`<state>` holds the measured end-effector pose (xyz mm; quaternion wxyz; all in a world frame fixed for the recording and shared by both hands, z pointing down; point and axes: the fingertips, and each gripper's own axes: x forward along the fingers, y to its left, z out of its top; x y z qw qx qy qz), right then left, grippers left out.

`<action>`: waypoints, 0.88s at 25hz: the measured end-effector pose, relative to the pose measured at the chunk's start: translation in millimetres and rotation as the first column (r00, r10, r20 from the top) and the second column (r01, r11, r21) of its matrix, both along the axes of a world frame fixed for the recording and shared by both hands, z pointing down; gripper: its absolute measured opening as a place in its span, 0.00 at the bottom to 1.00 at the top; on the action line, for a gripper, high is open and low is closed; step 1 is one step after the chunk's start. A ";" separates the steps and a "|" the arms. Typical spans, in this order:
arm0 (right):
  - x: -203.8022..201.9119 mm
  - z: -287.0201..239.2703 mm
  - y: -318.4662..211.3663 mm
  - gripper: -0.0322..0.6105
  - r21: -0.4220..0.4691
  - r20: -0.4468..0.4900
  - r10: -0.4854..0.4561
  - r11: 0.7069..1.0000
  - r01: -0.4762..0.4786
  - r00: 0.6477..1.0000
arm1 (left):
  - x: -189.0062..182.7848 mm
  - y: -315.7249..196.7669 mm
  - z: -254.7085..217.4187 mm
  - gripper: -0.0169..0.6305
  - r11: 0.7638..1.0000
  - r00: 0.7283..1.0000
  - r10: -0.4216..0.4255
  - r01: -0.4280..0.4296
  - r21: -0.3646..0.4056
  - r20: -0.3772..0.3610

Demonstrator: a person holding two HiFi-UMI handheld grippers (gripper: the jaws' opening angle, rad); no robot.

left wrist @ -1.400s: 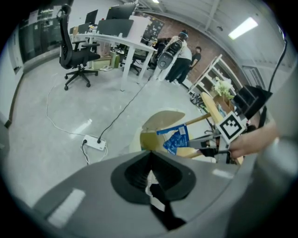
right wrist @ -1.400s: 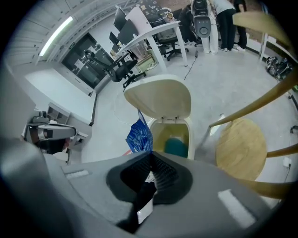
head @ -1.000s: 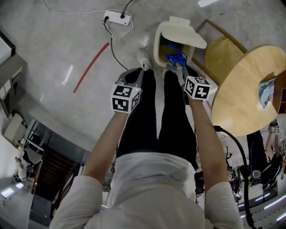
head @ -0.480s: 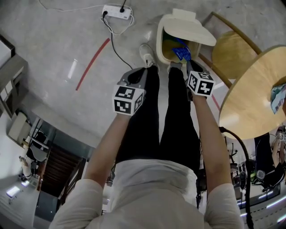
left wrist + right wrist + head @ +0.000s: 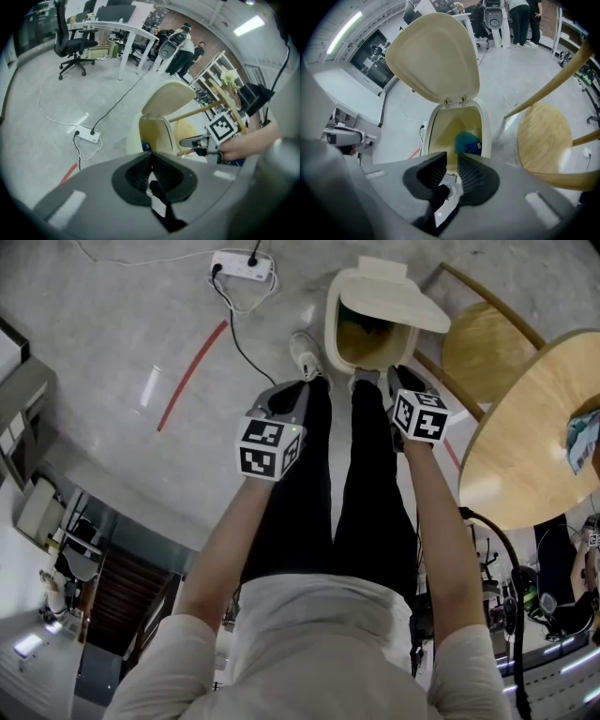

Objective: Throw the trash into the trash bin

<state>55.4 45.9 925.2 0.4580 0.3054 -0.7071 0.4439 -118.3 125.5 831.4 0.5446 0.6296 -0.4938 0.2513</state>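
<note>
We are hovering our right gripper over the open bin, upper centre. Its jaws have just been opening and are slightly spread, empty. The blue trash they were pinching is now inside, so the throw looks done. Our left gripper is pressed together, empty.

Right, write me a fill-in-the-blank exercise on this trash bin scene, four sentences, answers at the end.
1. The lid of the trash bin stands ___.
2. The blue trash is ___ the bin.
3. The jaws of the left gripper are ___, with nothing between them.
4. The power strip lies on the ___, beyond the bin.

Missing words: open; inside; shut; floor.
</note>
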 end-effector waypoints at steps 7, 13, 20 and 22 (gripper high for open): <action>-3.5 -19.8 1.4 0.17 0.015 0.012 -0.018 1.000 0.018 1.000 | 2.4 -0.8 -13.1 0.03 1.000 1.000 0.004 -0.004 0.013 0.002; -5.9 -46.9 -6.8 0.12 0.055 0.018 -0.023 0.998 0.022 1.000 | 3.5 -11.6 -36.3 0.03 0.998 1.000 0.016 -0.017 0.053 0.014; -5.1 -94.3 -10.7 0.10 0.099 0.048 -0.015 0.995 0.010 0.999 | 7.1 -15.9 -77.0 0.03 0.995 0.999 0.025 -0.028 0.093 0.030; -5.5 -110.2 -9.2 0.09 0.111 0.056 -0.017 0.994 0.010 0.998 | 8.2 -14.2 -88.6 0.03 0.995 0.999 0.030 -0.033 0.098 0.035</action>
